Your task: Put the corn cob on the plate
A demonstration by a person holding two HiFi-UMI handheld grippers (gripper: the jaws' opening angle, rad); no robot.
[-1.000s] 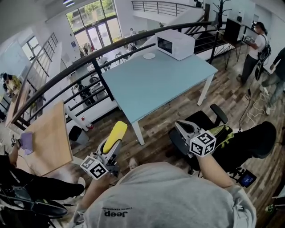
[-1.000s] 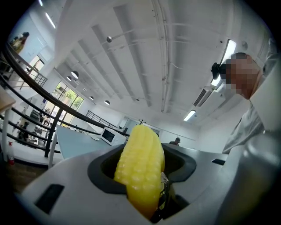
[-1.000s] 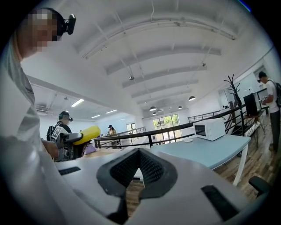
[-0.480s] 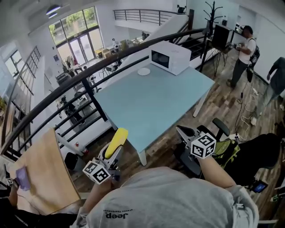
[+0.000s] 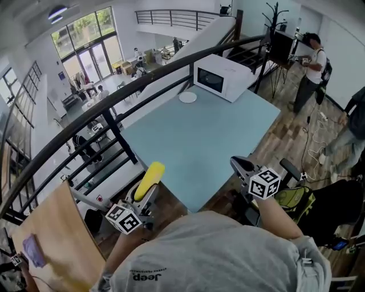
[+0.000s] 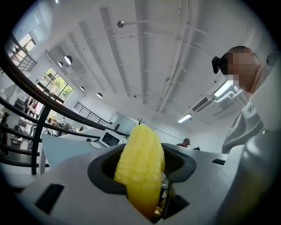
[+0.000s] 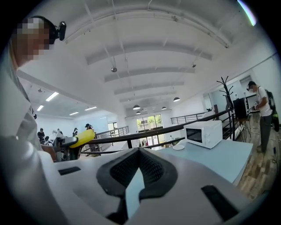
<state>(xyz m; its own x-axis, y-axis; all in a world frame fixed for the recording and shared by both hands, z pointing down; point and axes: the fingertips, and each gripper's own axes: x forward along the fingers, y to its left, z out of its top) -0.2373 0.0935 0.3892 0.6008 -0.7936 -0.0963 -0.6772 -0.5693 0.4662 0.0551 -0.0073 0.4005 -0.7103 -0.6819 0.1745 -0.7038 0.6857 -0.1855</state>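
Observation:
A yellow corn cob (image 5: pixel 150 177) sticks out forward from my left gripper (image 5: pixel 146 188), which is shut on it, just off the near corner of the light blue table (image 5: pixel 199 137). In the left gripper view the corn cob (image 6: pixel 140 165) fills the space between the jaws. A small white plate (image 5: pixel 187 97) lies at the table's far side beside a white microwave (image 5: pixel 221 76). My right gripper (image 5: pixel 242 167) hangs over the table's near right edge, shut with nothing in it. The right gripper view shows the plate (image 7: pixel 178 146) far ahead and the corn cob (image 7: pixel 83 137) at the left.
A black railing (image 5: pixel 114 122) runs behind the table's left side. A wooden table (image 5: pixel 54 239) stands at the lower left. A black office chair (image 5: pixel 288 174) is by my right arm. People (image 5: pixel 311 60) stand at the far right near a coat rack (image 5: pixel 274 17).
Both grippers have travelled toward the blue table, which now lies nearer and more central. The wooden table has slid away to the lower left. The corn cob stays gripped.

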